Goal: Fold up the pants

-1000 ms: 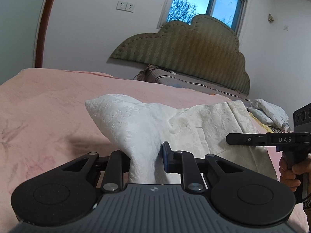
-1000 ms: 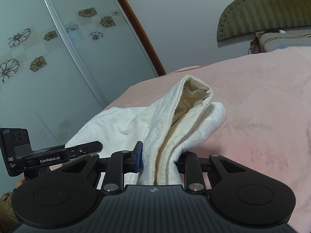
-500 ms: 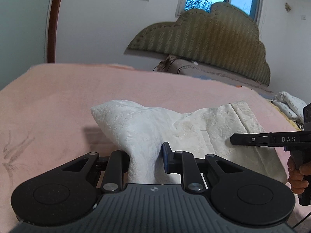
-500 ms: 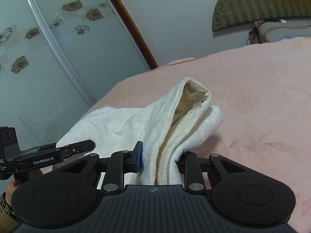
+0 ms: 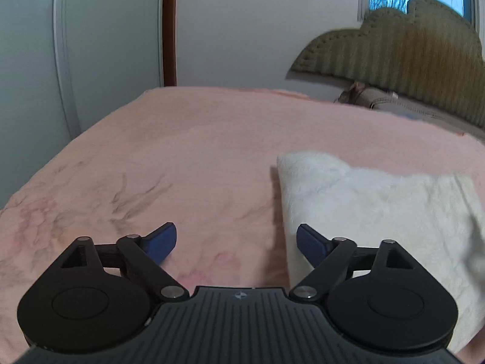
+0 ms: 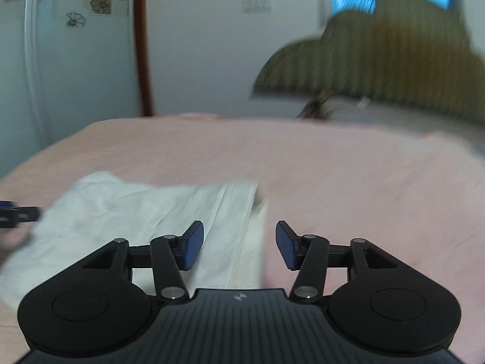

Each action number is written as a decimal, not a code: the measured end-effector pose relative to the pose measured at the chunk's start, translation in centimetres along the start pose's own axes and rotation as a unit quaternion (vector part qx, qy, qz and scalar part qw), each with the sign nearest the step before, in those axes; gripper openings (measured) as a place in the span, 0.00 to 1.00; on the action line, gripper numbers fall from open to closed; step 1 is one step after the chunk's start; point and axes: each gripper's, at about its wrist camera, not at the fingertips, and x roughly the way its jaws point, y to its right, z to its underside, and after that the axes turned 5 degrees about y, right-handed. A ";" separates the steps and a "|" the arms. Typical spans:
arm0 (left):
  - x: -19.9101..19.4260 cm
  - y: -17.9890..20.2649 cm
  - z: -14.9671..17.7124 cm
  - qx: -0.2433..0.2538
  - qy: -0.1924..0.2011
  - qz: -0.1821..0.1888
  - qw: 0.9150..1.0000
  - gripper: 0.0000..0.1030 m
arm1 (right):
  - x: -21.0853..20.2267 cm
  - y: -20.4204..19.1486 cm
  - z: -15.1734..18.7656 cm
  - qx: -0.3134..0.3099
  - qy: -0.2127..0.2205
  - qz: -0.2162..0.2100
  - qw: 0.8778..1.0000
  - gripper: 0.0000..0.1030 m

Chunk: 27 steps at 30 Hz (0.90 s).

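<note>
White pants (image 5: 379, 212) lie folded flat on the pink bed (image 5: 212, 157) in our left wrist view, at the right side of the picture. Our left tongs (image 5: 236, 242) are opening and already stand wide, with only bare blanket between the blue pads (image 5: 160, 241). The right pad sits over the near left edge of the pants, but we cannot tell if it touches the cloth. A green headboard (image 5: 403, 39) stands against the wall behind the bed.

From the right wrist view, which is blurred, the pants (image 6: 136, 212) lie flat at the left and middle. Our right tongs (image 6: 239, 244) are opening too, about half wide. The right edge of the pants runs between the pads (image 6: 191, 245), and the pads do not press it. At the far left edge the tip of the other tongs (image 6: 18, 214) is seen near the pants.
</note>
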 end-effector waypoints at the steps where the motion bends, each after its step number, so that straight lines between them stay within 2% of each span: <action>1: 0.0 0.3 0.4 0.017 -0.005 -0.001 1.000 0.89 | -0.8 -0.3 0.0 0.002 0.010 -0.023 1.000 0.53; 2: 0.1 0.8 0.6 0.042 -0.008 -0.007 0.999 0.89 | -1.3 -0.8 0.1 0.001 0.009 -0.065 0.998 0.53; 4: 0.0 1.5 1.1 0.075 -0.002 -0.018 0.997 0.89 | -1.5 -2.5 0.9 -0.027 -0.024 -0.149 0.988 0.51; 5: -0.4 1.5 1.2 0.077 0.003 -0.025 0.997 0.89 | -0.9 -3.6 1.4 -0.047 -0.053 -0.158 0.985 0.51; 7: -1.3 1.6 1.0 0.058 0.011 -0.032 0.998 0.88 | 0.5 -4.1 3.0 -0.072 -0.096 -0.133 0.984 0.50; 10: -3.9 1.0 1.3 0.018 0.020 -0.008 1.000 0.89 | -0.5 -2.7 3.3 -0.031 -0.086 -0.086 0.992 0.51; 11: -4.4 1.4 1.5 0.016 0.021 0.009 1.000 0.91 | -1.7 -2.6 3.2 -0.030 -0.072 -0.091 0.993 0.52; 13: -4.4 2.8 1.9 0.046 0.008 0.034 0.998 0.97 | -2.8 -3.3 3.4 -0.042 -0.065 -0.121 0.990 0.56; 15: -4.0 4.4 2.7 0.088 0.006 0.023 0.996 0.97 | -2.3 -4.1 4.5 -0.067 -0.088 -0.118 0.987 0.63; 17: -4.2 5.1 3.2 0.100 0.021 0.004 0.995 0.98 | -2.0 -3.8 5.1 -0.060 -0.085 -0.109 0.989 0.68; 19: -5.1 4.6 3.0 0.075 0.018 0.003 0.997 0.96 | -3.4 -3.4 4.4 -0.039 -0.083 -0.088 0.992 0.69; 21: -6.2 4.2 3.0 0.051 0.017 0.004 0.999 0.97 | -5.4 -3.2 4.0 -0.035 -0.062 -0.089 0.993 0.70; 23: -7.4 4.3 3.2 0.034 0.013 0.000 0.999 0.98 | -7.1 -3.1 4.0 -0.015 -0.060 -0.097 0.993 0.76; 25: -8.4 4.6 3.7 0.023 0.007 0.000 1.000 0.98 | -8.4 -3.1 4.3 0.011 -0.059 -0.112 0.992 0.88; 27: -9.3 5.2 4.1 0.020 -0.004 0.003 1.000 0.98 | -9.3 -3.5 4.7 0.033 -0.069 -0.129 0.989 0.92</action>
